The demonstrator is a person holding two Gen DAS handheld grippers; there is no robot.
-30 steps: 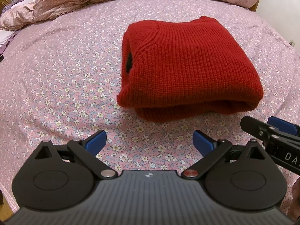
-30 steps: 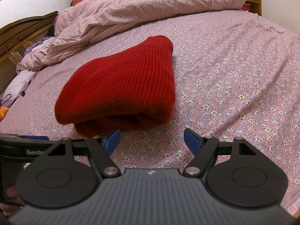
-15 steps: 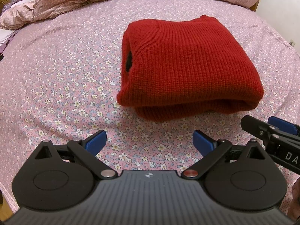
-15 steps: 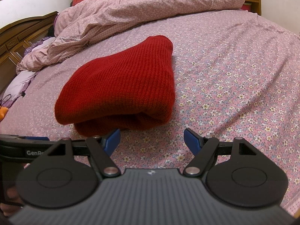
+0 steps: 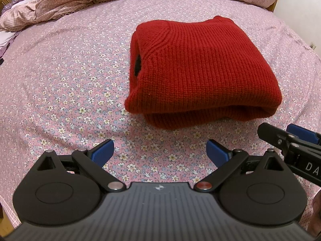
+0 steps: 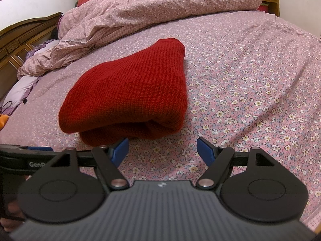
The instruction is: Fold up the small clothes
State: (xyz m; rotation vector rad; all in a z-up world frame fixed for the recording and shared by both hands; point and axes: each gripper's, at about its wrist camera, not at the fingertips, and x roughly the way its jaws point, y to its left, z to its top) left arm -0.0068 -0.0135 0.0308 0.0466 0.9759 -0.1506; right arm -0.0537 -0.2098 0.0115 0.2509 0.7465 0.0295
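Note:
A red knitted sweater [image 5: 200,68] lies folded into a thick rectangle on the flowered pink bedsheet [image 5: 66,80]; its neck opening faces left in the left wrist view. The same sweater [image 6: 130,94] fills the middle of the right wrist view. My left gripper [image 5: 160,150] hovers just short of the sweater's near edge, open, with only sheet between its blue pads. My right gripper [image 6: 162,150] is also open and holds nothing, its left pad close to the sweater's near fold. In the left wrist view the right gripper's finger [image 5: 289,138] pokes in from the right.
A rumpled pink duvet [image 6: 160,10] is heaped along the far side of the bed. A wooden headboard [image 6: 22,38] stands at the left, and a lilac pillow [image 6: 22,88] lies beside it. Flat sheet spreads to the right of the sweater.

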